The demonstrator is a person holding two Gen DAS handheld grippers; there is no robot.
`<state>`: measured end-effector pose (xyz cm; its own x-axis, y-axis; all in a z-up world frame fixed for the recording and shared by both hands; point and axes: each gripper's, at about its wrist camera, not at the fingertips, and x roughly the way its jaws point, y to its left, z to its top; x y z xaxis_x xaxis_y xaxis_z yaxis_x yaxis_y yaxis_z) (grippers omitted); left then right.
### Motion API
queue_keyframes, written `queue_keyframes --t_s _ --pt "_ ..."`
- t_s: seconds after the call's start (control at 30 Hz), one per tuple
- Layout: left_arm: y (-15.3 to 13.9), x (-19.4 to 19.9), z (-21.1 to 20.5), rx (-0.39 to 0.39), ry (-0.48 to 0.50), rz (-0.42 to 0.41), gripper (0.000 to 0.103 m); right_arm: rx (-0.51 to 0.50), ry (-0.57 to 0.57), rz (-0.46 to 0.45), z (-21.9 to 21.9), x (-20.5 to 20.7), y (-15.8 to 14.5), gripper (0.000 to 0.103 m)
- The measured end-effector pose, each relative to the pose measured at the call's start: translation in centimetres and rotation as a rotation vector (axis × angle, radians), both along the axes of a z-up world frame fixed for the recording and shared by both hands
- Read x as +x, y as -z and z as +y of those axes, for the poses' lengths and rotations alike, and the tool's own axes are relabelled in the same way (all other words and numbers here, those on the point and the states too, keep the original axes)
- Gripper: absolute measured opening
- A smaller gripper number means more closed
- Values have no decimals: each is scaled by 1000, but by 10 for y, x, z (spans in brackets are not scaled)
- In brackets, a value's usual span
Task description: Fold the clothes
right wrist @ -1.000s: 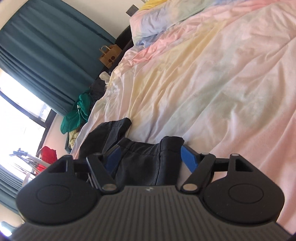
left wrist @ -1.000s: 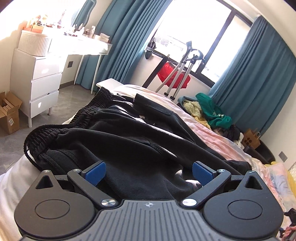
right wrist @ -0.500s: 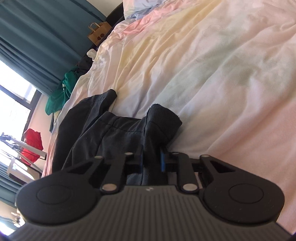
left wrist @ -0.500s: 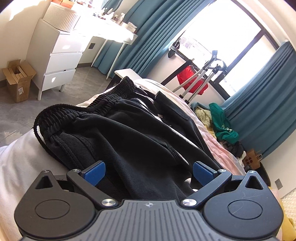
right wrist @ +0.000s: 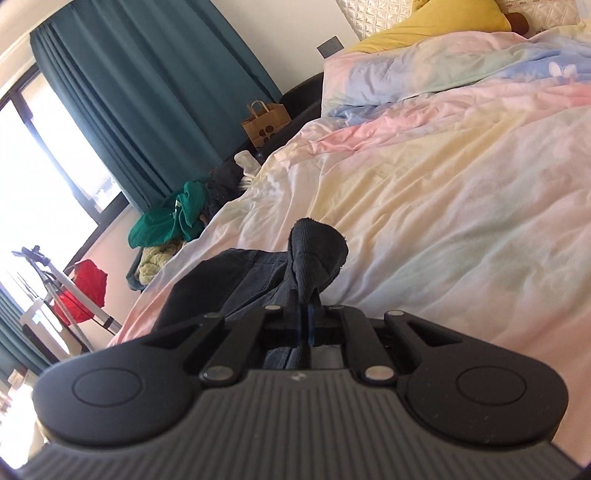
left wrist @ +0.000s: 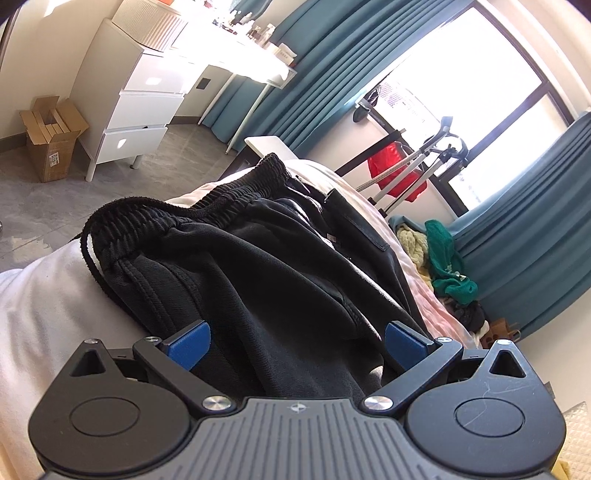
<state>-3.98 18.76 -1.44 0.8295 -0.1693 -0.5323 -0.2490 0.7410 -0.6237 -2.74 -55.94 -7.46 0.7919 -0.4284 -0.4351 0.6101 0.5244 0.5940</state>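
Note:
Black trousers (left wrist: 266, 266) with an elastic waistband (left wrist: 207, 199) lie spread on the pastel bed sheet (right wrist: 461, 192). My left gripper (left wrist: 295, 341) is open, its blue pads either side of the trouser fabric near the waist, low over it. My right gripper (right wrist: 306, 317) is shut on the ribbed cuff of a trouser leg (right wrist: 314, 254), which is lifted off the sheet and sticks up above the fingers.
A white drawer unit (left wrist: 144, 92) and a cardboard box (left wrist: 51, 136) stand on the floor to the left. A pile of green and yellow clothes (right wrist: 173, 221) lies beyond the bed. Pillows (right wrist: 436, 22) and a rumpled duvet (right wrist: 443, 70) lie at the head.
My right gripper has closed on the trouser cuff and lifted it. My left gripper has stayed open and tilted, with the view swinging toward the floor side.

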Motion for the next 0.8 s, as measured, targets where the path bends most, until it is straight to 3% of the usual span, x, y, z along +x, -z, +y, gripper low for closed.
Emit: queue_keyframes --t_s 0.17,0.47,0.73,0.77,0.8 --pt "2 -1 0 -28 18 5 102 60 69 -56 -18 -8 6 6" --pt "8 1 1 -45 26 36 102 148 91 106 -34 -4 43 7" --pt "11 1 4 -71 20 63 102 221 18 107 -30 -17 47 11" --pt "12 0 5 -85 18 66 102 248 2 112 -31 -18 48 14" --pt "14 0 7 -100 16 70 102 278 -15 114 -32 -18 51 27"
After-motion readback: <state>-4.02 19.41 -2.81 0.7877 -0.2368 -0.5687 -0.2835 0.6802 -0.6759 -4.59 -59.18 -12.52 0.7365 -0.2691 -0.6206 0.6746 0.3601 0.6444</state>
